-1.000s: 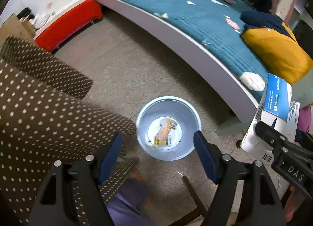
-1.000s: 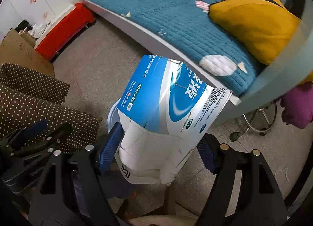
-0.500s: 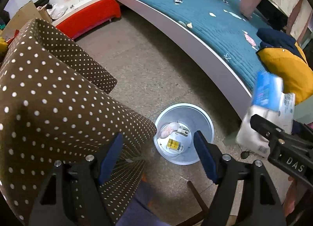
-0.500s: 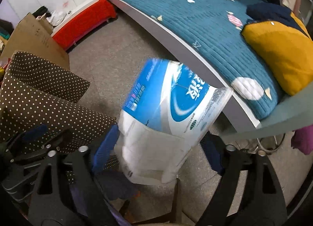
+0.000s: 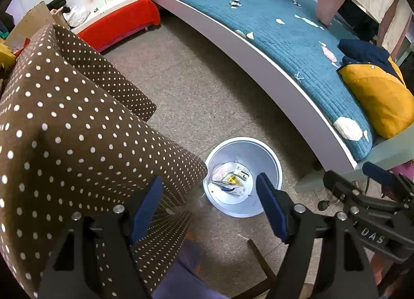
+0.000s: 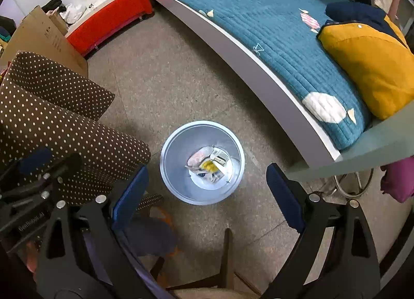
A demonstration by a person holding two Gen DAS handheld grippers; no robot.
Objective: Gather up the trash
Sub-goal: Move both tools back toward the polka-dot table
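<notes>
The right gripper has just been opening and now gapes empty above the bin; the blue-and-white package it clutched a moment ago is gone, apparently dropped, though I can't spot it inside. The left gripper hangs spread, empty, beside it.

Round pale-grey trash bin standing upright on the floor, mouth open, between the bed and a brown dotted cushion. At its bottom, crumpled wrappers: pinkish, white and yellow scraps, bunched together, partly overlapping.
</notes>
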